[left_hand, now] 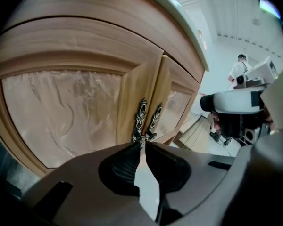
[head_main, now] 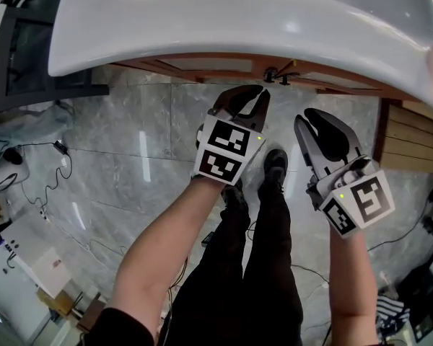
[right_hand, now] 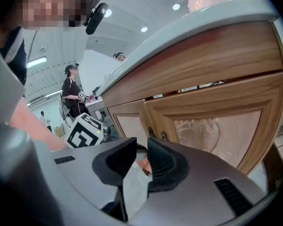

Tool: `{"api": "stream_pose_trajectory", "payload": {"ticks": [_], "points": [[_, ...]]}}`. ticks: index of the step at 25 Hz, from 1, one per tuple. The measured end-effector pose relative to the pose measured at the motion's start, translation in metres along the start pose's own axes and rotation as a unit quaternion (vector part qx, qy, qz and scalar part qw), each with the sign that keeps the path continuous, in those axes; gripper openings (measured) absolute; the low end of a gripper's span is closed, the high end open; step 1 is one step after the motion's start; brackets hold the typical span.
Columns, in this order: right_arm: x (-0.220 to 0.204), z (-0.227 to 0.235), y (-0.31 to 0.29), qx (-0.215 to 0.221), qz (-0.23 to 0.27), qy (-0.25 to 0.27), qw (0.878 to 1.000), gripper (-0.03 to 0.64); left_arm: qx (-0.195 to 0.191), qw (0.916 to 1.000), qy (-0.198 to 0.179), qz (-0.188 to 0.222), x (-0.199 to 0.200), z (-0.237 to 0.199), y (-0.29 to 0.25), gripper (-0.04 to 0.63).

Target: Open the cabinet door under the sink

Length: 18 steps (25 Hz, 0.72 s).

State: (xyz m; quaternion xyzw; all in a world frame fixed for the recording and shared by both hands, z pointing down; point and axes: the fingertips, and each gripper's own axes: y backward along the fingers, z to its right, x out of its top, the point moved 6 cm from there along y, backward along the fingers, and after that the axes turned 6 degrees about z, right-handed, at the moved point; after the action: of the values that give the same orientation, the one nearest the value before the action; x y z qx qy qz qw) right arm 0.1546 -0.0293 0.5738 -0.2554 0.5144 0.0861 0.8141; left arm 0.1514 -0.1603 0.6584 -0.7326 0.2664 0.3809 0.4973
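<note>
- Grey marble floor [head_main: 130, 157] below; a white sink [head_main: 238, 20] overhangs it.
- Cabinet door [left_hand: 61, 112] sits under the sink; left claw [left_hand: 141, 142] is pinched shut on its ornate handle [left_hand: 141, 117], with the forearm [head_main: 166, 229] stretched forward.
- Right claw [right_hand: 141, 159] parted, empty, held back alongside and angled down.

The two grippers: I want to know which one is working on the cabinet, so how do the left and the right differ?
The left gripper has its fingers closed, seemingly pinching the lower end of the left door handle; the right gripper has its fingers apart with nothing between them. The left gripper reaches the cabinet doors; the right gripper hangs short of them. Both point toward the doors.
</note>
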Motion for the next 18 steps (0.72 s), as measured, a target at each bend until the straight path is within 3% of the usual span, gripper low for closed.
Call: {"api": "stream_pose_trajectory", "payload": {"ticks": [3,6,9,12,18], "points": [[-0.021,0.001,-0.001,0.014,-0.021,-0.019,0.999,0.083,-0.002,0.9999,0.016,0.001,0.002,-0.007,-0.008,0.124],[-0.027,0.003,0.0,0.01,-0.027,-0.032,0.999,0.076,-0.002,0.9997,0.024,0.001,0.008,-0.002,-0.017,0.148],[-0.03,0.005,0.002,0.004,-0.029,-0.038,0.999,0.072,0.014,0.999,0.042,-0.009,0.01,-0.002,-0.026,0.152],[-0.035,0.006,0.006,0.004,-0.029,-0.042,0.999,0.07,0.04,0.9976,0.049,-0.027,0.007,-0.005,-0.033,0.11],[-0.033,0.012,0.011,0.001,-0.03,-0.046,0.999,0.063,0.039,0.9971,0.053,-0.039,0.002,-0.007,-0.04,0.119]]}}
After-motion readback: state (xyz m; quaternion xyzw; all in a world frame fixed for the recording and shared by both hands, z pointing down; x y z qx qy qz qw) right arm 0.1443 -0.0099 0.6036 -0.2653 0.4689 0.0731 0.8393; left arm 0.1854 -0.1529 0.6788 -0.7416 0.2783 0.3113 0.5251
